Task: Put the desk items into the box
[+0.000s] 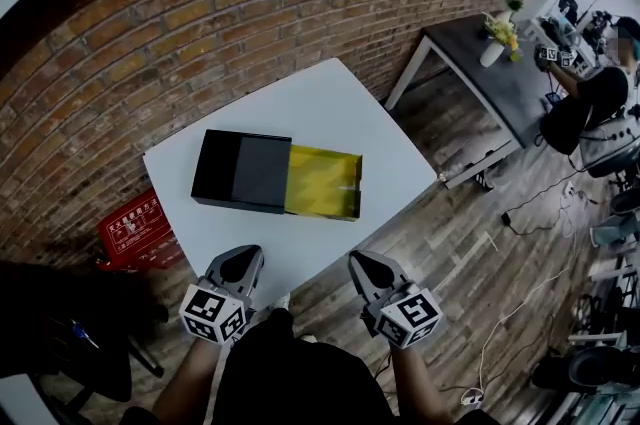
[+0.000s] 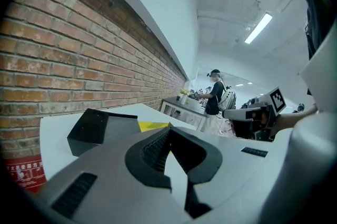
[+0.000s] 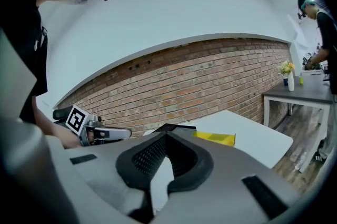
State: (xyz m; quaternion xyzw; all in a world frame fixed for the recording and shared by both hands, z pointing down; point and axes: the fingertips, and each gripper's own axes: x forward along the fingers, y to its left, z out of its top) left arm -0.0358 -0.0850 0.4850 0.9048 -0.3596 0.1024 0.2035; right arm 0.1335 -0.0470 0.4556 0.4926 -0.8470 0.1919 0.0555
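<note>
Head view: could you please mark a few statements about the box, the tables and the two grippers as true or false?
1. The black box on the white table is slid partly open, showing a yellow inside. True.
2. The right gripper holds a desk item. False: its jaws are together with nothing between them.
3. The left gripper touches the box. False: it is at the table's near edge, apart from the box.
4. A vase of flowers stands on the grey table further back. True.
</note>
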